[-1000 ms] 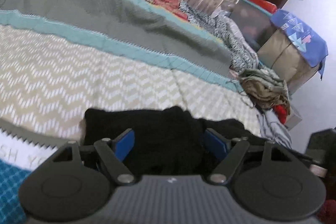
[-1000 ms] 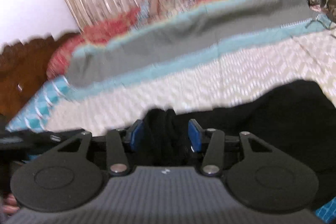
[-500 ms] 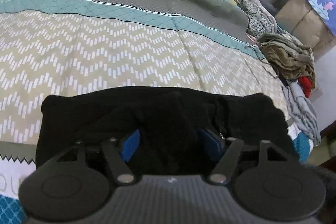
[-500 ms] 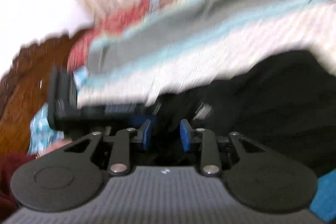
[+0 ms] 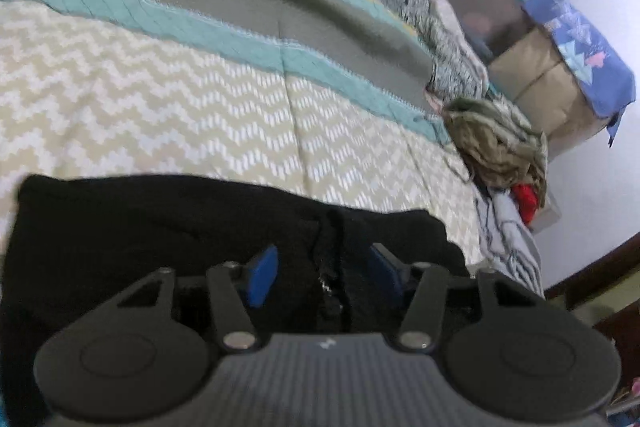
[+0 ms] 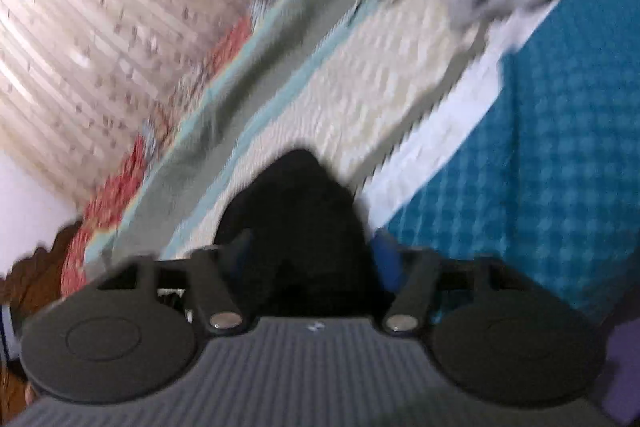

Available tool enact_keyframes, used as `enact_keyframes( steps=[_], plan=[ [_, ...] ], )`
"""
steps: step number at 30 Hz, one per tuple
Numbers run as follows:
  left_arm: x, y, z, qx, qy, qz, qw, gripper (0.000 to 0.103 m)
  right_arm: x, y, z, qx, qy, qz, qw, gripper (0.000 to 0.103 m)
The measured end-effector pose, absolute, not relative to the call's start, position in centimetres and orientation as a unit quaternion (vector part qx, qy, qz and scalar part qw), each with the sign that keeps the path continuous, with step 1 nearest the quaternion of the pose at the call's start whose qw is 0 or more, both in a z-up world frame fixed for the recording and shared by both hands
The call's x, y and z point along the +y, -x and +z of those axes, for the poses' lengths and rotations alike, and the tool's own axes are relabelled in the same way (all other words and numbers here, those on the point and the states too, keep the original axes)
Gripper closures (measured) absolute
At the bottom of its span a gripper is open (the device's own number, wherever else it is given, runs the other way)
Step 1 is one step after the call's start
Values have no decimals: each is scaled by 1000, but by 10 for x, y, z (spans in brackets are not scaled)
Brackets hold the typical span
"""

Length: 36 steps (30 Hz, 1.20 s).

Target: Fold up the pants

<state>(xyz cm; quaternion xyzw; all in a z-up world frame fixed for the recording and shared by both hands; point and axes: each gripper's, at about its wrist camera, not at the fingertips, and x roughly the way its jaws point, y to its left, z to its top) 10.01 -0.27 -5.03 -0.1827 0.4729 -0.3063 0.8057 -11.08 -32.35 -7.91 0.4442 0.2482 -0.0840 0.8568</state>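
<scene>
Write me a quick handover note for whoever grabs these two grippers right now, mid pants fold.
Left gripper: jaws closing, a bunched ridge of the black pants between them; the blue pads do not look pressed on it yet.
Right gripper: jaws opening around a peak of the same pants; the view is blurred, so a grip cannot be confirmed.
Pants: lying in a compact dark bundle at the near edge of the zigzag quilt.
Done: pants appear gathered into a folded shape.
Left: check the fold lies flat, tidy the edges, then release both grippers.
</scene>
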Motion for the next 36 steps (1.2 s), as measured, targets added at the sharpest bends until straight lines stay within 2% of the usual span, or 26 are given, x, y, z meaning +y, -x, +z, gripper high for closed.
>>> enact_keyframes(
  steps=[1,2,3,6,7,9,11,13,14,16,22,27,29,30,32,33,36],
  plan=[
    [-9,-103,-58,485,171,-299,804,59,-316,110,-81,265,-438,-87,855,77],
    [-14,-106,-66,498,156,-291,802,69,-313,110,-79,271,-434,-85,855,78],
    [-17,-109,-71,504,147,-281,803,75,-311,109,-75,266,-432,-77,858,80],
    [-6,-116,-66,519,190,-273,787,76,-298,120,-42,233,-406,-37,883,82],
    [-1,-118,-60,522,207,-277,780,74,-291,118,-30,227,-392,-23,891,82],
    [13,-118,-42,512,233,-281,778,63,-274,112,-8,215,-363,12,907,82],
    [27,-115,-18,488,248,-289,785,40,-251,101,9,210,-332,52,918,82],
    [40,-110,5,467,251,-308,790,32,-227,94,20,213,-299,90,926,82],
    [47,-106,15,457,248,-316,794,21,-211,86,26,217,-283,114,927,82],
    [59,-100,29,436,238,-323,805,15,-177,73,35,225,-253,162,927,82],
    [117,-80,27,413,248,-293,826,12,-88,37,39,283,-148,266,910,82],
    [163,-81,-22,458,277,-196,822,14,-34,5,-15,375,-108,302,870,81],
    [174,-84,-42,484,284,-161,812,18,-30,-7,-41,412,-115,293,855,80],
    [178,-83,-47,489,294,-157,806,18,-36,-9,-44,411,-137,297,851,78],
    [185,-81,-49,483,318,-162,799,19,-51,-8,-34,411,-176,310,839,68],
    [187,-80,-46,477,324,-163,801,19,-58,-6,-25,406,-194,324,832,56],
    [185,-81,-26,443,333,-179,813,19,-95,21,3,352,-226,340,842,53]
  ],
)
